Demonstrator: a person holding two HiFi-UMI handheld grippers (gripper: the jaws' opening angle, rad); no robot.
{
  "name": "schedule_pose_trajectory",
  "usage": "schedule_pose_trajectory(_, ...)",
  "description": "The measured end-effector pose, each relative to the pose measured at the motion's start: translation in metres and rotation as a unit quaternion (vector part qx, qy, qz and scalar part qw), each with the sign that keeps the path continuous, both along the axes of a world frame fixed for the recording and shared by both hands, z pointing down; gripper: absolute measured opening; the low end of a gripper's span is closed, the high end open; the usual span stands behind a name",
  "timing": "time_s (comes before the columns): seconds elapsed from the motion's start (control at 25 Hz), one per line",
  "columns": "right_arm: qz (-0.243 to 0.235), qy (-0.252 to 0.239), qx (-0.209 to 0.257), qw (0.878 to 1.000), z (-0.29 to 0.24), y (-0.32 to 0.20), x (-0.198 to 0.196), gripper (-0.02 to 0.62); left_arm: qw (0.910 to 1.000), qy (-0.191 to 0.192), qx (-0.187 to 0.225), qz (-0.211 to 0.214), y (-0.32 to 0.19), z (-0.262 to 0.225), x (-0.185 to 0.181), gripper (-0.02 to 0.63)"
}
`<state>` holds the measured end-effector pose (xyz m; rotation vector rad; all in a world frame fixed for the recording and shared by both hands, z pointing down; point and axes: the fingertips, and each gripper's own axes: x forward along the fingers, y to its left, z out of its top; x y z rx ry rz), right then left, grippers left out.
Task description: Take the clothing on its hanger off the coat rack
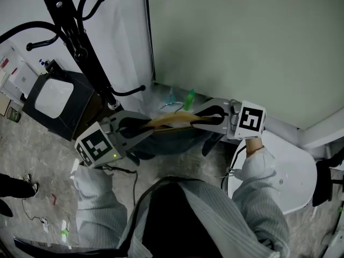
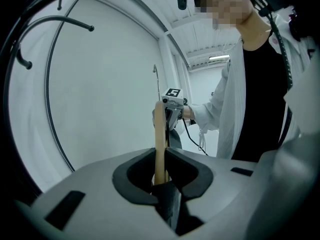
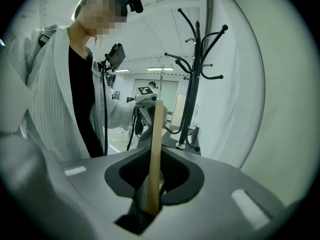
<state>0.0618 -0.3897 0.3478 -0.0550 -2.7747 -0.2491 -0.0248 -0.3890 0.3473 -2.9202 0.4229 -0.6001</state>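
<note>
Head view: closest to me are my own grey ribbed sleeves and my dark top. Past them my left tongs and right tongs each pinch one end of the wooden hanger. It lies nearly level between them, and the dark clothing sags beneath it. The only print I can make out is the black-and-white square marker on each tongs' cube. The black coat rack stands up-left, its lowest hook near the left tongs but apart from the hanger. A white chair crowds my right and a black case sits to my left. Ahead is bare pale wall.

Left gripper view: the jaws are clamped on the hanger's end, with dark cloth bunched at the pads. The hanger's metal hook rises free against the white wall. The rack's hooks curve along the upper left edge.

Right gripper view: these jaws likewise grip the wooden bar. The rack stands just right of it, well behind. The other cube shows at the bar's far end.
</note>
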Motion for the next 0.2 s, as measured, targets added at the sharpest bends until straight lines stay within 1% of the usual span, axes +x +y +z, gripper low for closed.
schedule_pose_trajectory(0.2,-0.003,0.005,-0.003,1.0,0.0014,-0.0009,0.001,0.058,1.0,-0.002,-0.002,-0.003,-0.0002,0.001,0.0006,0.063)
